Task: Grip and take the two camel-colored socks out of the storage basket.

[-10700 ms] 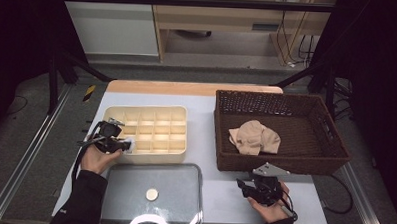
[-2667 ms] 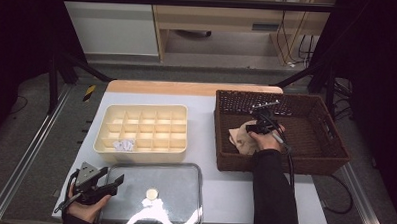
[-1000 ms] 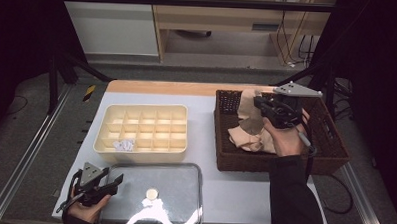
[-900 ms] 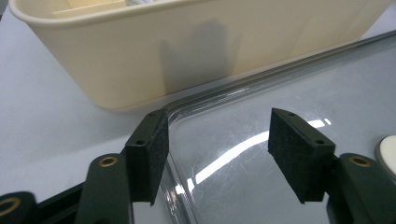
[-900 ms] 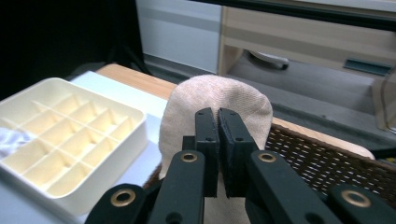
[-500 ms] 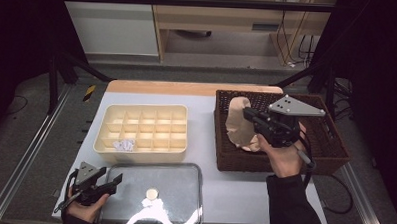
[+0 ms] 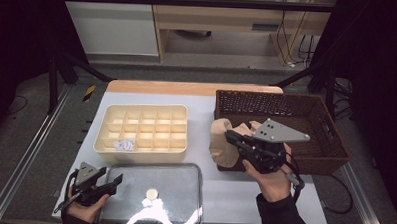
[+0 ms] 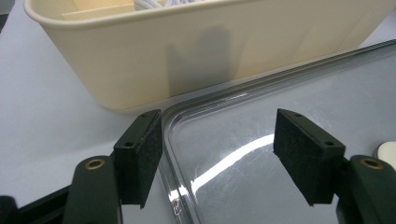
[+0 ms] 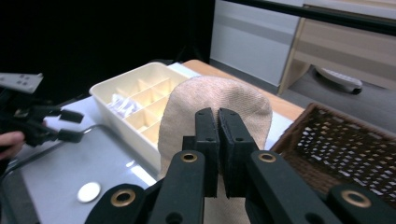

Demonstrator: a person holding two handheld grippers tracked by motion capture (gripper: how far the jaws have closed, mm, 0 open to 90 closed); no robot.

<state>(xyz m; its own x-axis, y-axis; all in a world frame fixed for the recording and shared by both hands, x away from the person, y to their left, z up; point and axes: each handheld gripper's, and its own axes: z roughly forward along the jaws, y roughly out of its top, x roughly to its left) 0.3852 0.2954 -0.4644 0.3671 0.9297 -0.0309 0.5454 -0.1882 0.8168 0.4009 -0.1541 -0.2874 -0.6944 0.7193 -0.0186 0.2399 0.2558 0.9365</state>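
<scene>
While the left gripper [image 7: 115, 181] rests low at the near left corner of the pale grey table [image 7: 201, 117], the right gripper [image 7: 230, 137] holds a tan knitted cloth [image 7: 221, 143] pinched between its closed fingers — in the right gripper view the two black pads meet on the fabric, which hangs down from them. Half a second ago that cloth hung above the left part of the dark brown woven basket [image 7: 306, 121]; now it has crossed the basket's left wall and hangs over the table just outside it, between the basket and the cream plastic divider tray [image 7: 140, 152]. A second ago it was farther back, above the basket's rear.

The left gripper has kept its place beside the clear rectangular lid [image 8: 280, 107], and its fingers have just been opening: they stand wide apart, one pad [image 8: 140, 156] by the lid's corner edge and the other over the lid, pressing on nothing. A small white crumpled piece [image 7: 124, 144] lies in a front compartment of the tray, as before, and a round pale disc [image 7: 152, 194] sits under the lid.
</scene>
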